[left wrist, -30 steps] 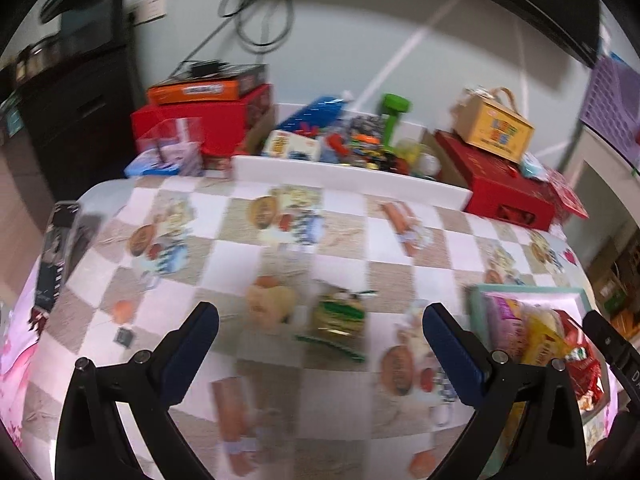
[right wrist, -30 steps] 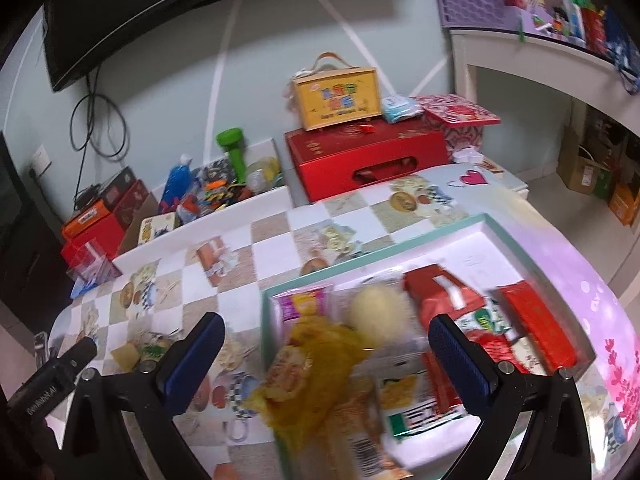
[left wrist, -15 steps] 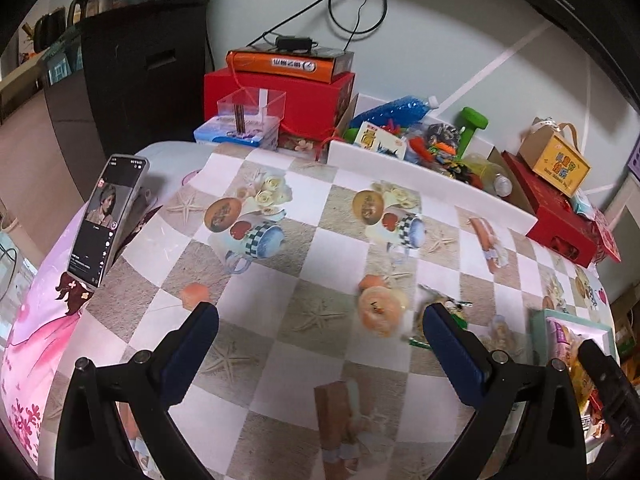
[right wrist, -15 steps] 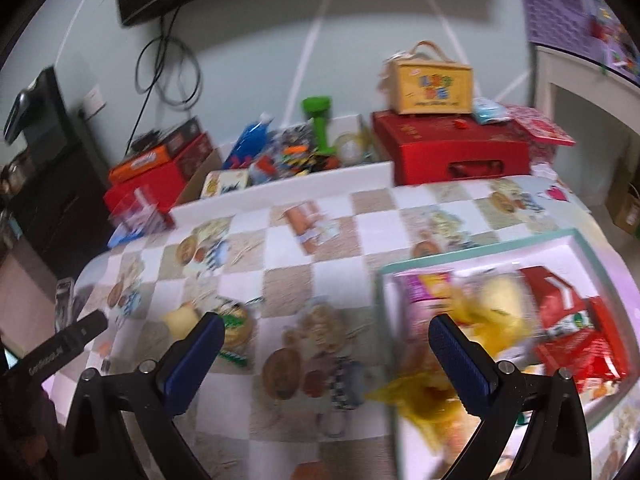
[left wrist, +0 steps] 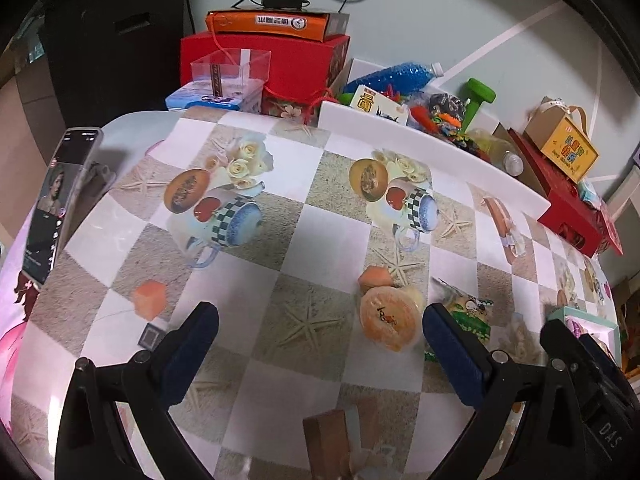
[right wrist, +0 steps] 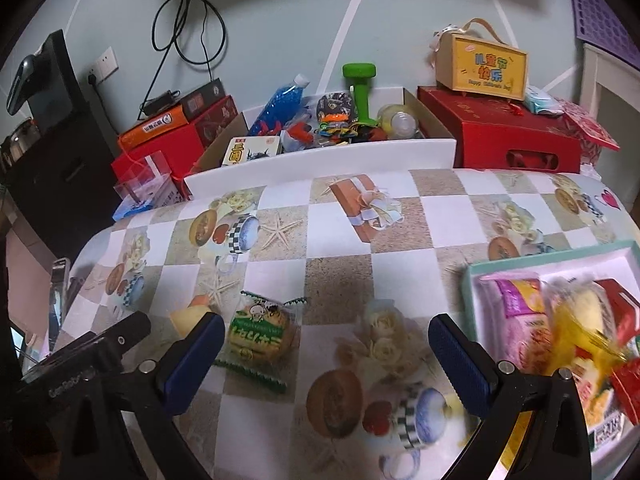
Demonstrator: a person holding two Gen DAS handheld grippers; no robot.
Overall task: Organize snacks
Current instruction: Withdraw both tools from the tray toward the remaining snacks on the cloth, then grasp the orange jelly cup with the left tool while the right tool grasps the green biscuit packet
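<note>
Since 0.5 s earlier, you had brought your left gripper [left wrist: 320, 344] lower and closer to the checked tablecloth [left wrist: 328, 240], so the round orange-lidded jelly cup [left wrist: 387, 318] now sat just inside its right finger rather than ahead of it. Your right gripper [right wrist: 322, 350] had swung left, putting the teal-rimmed white snack tray [right wrist: 552, 254] beyond its right finger. Both grippers were spread wide and held nothing. The round green-labelled biscuit packet [right wrist: 262, 330] lay flat just inside the right gripper's left finger, its crimped ends running from far-right to near-left. The jelly cup lay tilted, lid facing you.
</note>
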